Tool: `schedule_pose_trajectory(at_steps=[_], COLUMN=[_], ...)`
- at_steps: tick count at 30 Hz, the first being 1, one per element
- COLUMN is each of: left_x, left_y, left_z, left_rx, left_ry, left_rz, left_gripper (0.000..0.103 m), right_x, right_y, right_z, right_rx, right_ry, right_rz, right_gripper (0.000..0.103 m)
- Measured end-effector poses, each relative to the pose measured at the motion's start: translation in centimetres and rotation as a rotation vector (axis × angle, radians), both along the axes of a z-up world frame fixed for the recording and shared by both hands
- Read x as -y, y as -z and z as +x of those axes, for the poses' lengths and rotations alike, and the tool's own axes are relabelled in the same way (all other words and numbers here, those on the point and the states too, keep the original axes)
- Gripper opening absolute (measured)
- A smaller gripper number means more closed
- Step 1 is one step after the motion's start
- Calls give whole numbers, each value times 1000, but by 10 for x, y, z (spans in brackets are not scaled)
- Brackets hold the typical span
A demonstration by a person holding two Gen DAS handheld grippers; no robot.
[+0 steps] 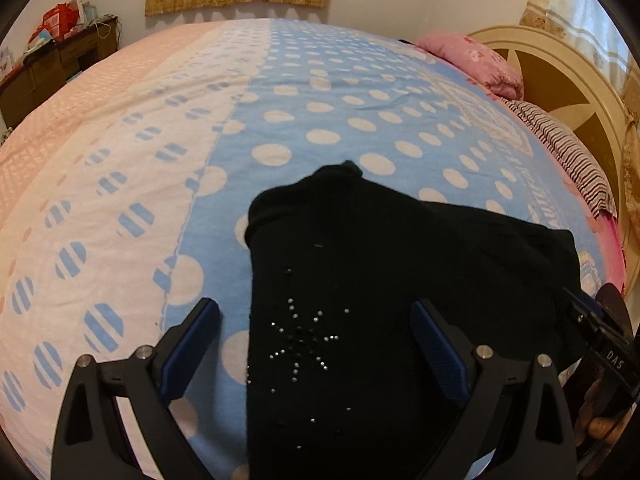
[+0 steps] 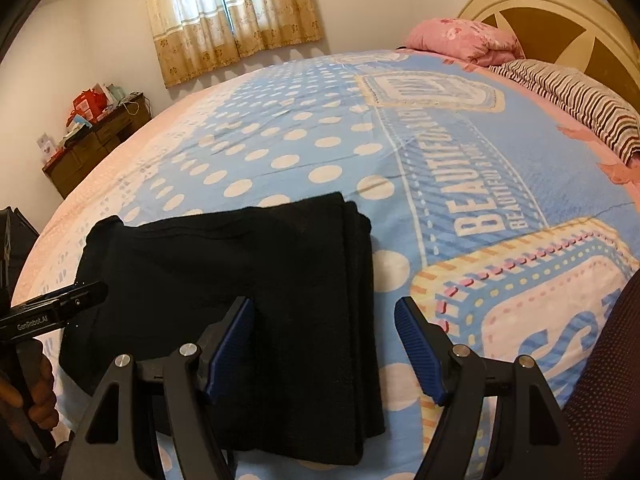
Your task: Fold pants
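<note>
Blue-padded fingers of the left tool (image 1: 316, 340) stand wide apart just above the black pants (image 1: 360, 300), released, nothing pinched between them; the rhinestone star (image 1: 300, 344) on the cloth shows in the gap. Beside the pants' right edge the right tool (image 2: 324, 344) is likewise spread and empty, one pad over the cloth, the other over the bedspread (image 2: 440, 160).

Landmark for everything is the pants — they lie as a compact, several-layered rectangle on the near part of the bed, stacked fold edges running along their right side, a rounded bulge at their far left corner. Beyond the pants stretches the dotted blue bedspread; farther off, to their right, a striped pillow (image 2: 580, 104) and a pink pillow (image 2: 460, 36) rest against the headboard (image 2: 560, 12).

Judging by the look, the cloth is soft, light, limp knit — it will sag and slide layer over layer. Best hold seems the stacked right edge, pinching all layers at once, with the other tool at the left edge.
</note>
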State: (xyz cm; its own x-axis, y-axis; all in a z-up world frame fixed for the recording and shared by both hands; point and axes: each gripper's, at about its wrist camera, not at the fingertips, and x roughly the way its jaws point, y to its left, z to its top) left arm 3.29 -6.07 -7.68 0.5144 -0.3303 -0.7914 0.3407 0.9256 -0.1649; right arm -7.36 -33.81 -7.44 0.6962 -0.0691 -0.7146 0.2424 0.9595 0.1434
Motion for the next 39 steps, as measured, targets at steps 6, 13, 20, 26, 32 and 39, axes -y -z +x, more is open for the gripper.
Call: schedule_pose_trajectory(at_steps=[6, 13, 20, 26, 32, 39], left_x=[1, 0, -4, -18, -28, -29], left_y=[2, 1, 5, 7, 12, 16], left_z=[-3, -2, -9, -28, -43, -46], left_rx=[6, 3, 8, 15, 39, 63], left_ry=[2, 6, 11, 10, -20, -34], left_rz=[9, 9, 46, 61, 66, 61], left_gripper=[98, 98, 99, 99, 99, 100], right_x=[1, 2, 17, 8, -62, -179], right_y=[2, 8, -1, -35, -58, -22], right_z=[1, -11, -39, -37, 19, 112], right_rx=[-3, -11, 19, 137, 139, -32], right_ry=[-4, -6, 64, -61, -426, -746], right_rz=[21, 61, 62, 15, 88, 75], right_gripper=[74, 74, 74, 48, 47, 13])
